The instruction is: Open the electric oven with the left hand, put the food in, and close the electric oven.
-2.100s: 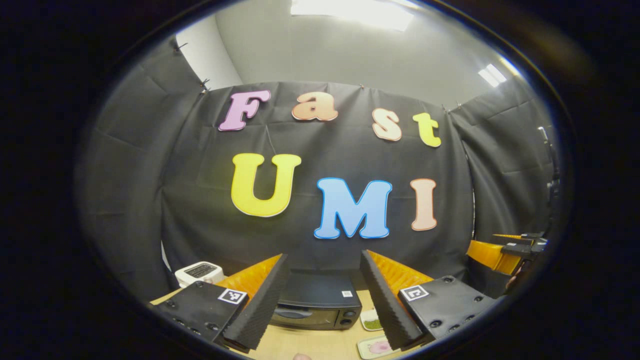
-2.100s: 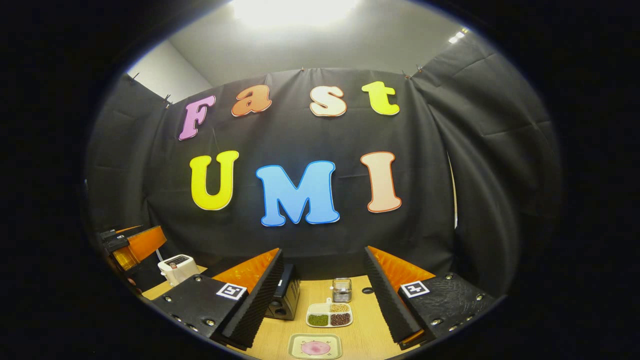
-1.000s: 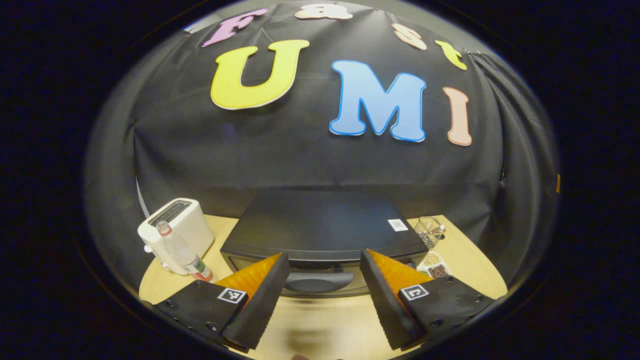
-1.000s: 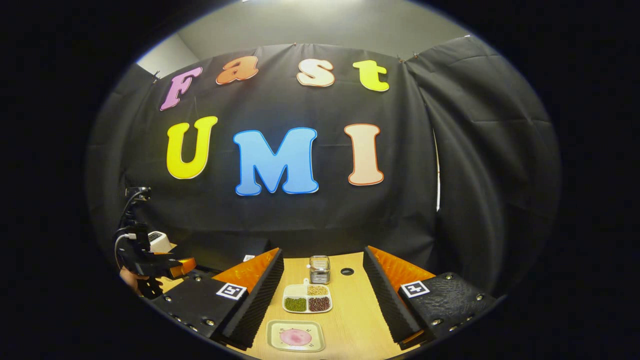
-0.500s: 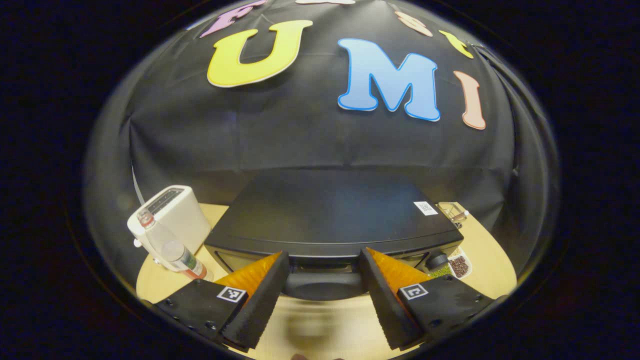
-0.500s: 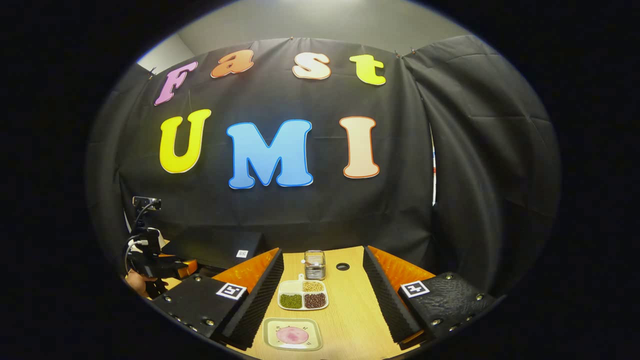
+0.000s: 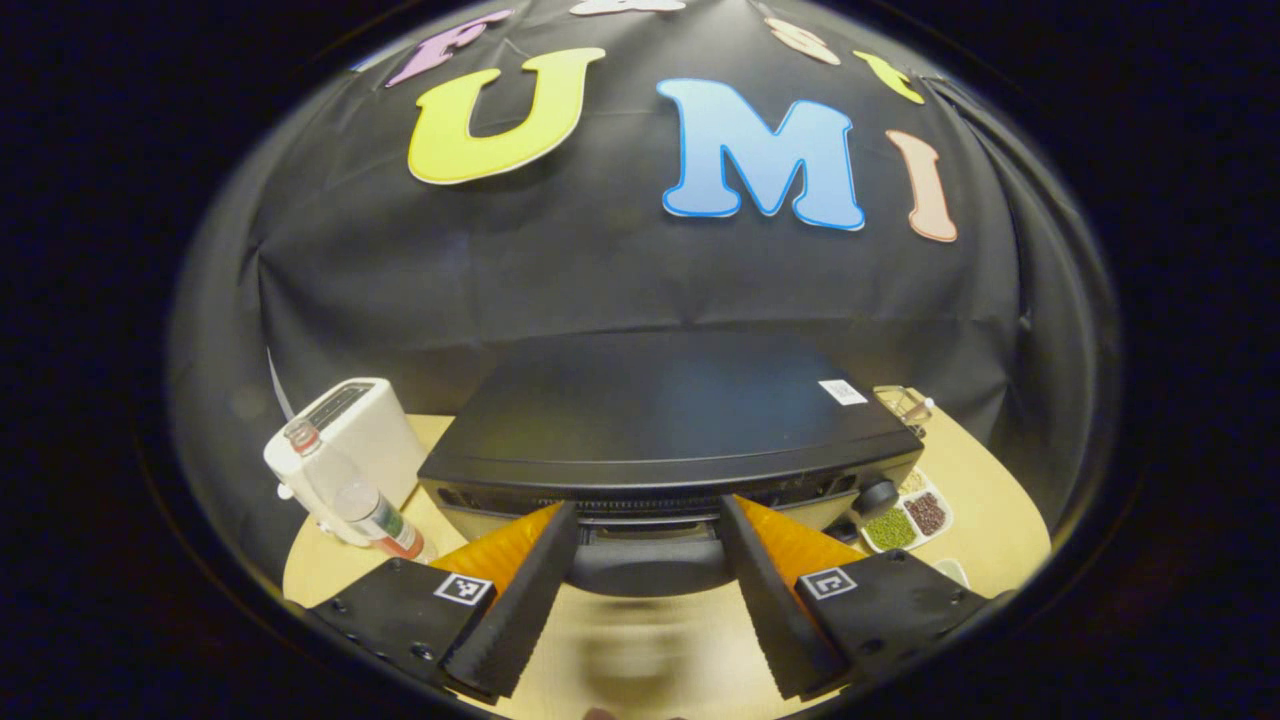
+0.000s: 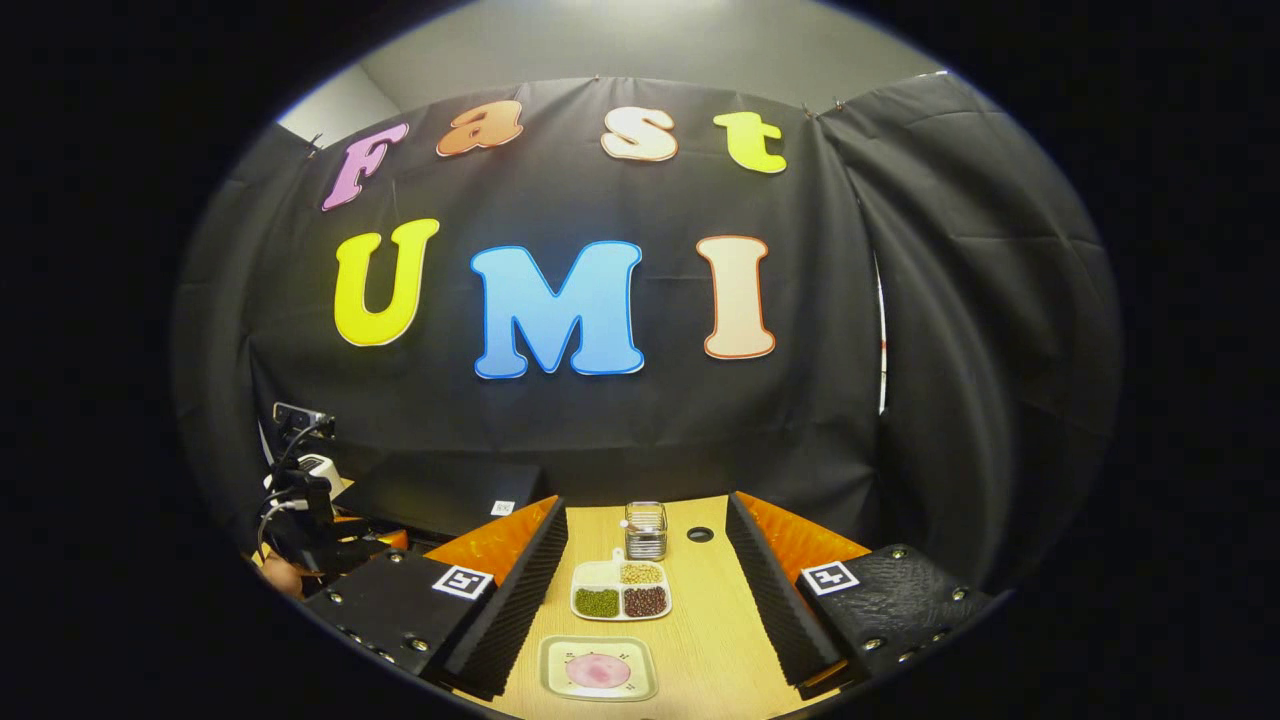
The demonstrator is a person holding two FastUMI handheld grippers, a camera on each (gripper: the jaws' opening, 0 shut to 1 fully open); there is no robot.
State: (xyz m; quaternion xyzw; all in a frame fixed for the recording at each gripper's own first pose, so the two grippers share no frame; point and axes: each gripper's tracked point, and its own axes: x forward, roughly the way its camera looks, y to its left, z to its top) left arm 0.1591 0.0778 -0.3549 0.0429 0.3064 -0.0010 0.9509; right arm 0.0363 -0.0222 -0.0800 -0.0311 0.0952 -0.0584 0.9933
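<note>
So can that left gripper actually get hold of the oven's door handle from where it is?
Probably yes. The left gripper is open, with the oven handle lying between its fingers and nothing in between. Whether the fingers touch it yet I cannot tell.

Each tool (image 7: 640, 590) carries black screwed plates (square coded markers on top).

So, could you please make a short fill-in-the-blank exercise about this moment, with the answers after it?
1. The left gripper has its open fingers on either side of the oven's ____.
2. Left of the electric oven stands a white ____.
3. The sectioned dish holds beans in ____ compartments.
4. Between the right gripper's open fingers, nearest the camera, lies a plate with a ____ food item.

Answers: handle; toaster; three; pink
</note>
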